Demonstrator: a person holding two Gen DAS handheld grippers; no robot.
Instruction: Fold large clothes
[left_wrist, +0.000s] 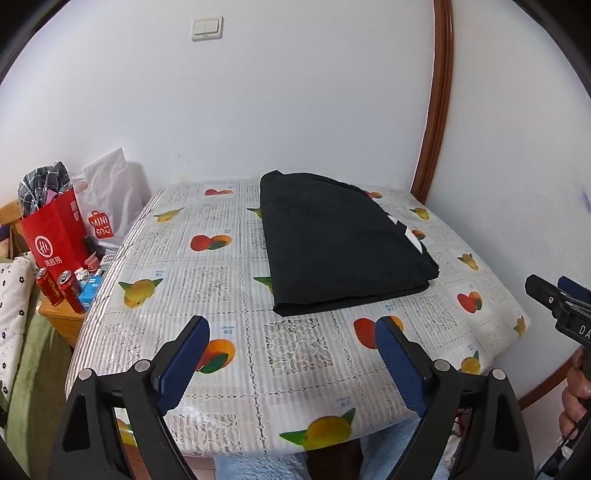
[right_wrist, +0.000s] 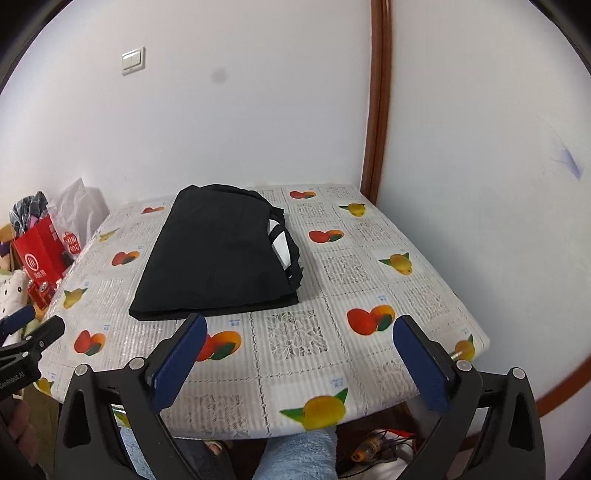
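Note:
A black garment (left_wrist: 343, 243) lies folded into a thick rectangle on the far half of the table (left_wrist: 207, 277), with a white patch showing at its right edge. In the right wrist view the garment (right_wrist: 221, 258) sits left of centre on the table (right_wrist: 369, 266). My left gripper (left_wrist: 291, 326) hovers open above the near table edge, short of the fold, nothing between its blue pads. My right gripper (right_wrist: 300, 323) is likewise open and empty, back from the garment. Each gripper shows at the edge of the other's view: right gripper (left_wrist: 554, 295), left gripper (right_wrist: 33, 332).
A red paper bag (left_wrist: 55, 232), a white shopping bag (left_wrist: 107, 206) and red cans (left_wrist: 59, 288) crowd a low wooden stand left of the table. White walls meet behind it, with brown wooden trim (left_wrist: 436, 110). A person's hand (left_wrist: 576, 391) holds the right gripper. Blue fluffy fabric (right_wrist: 303, 454) shows below the near edge.

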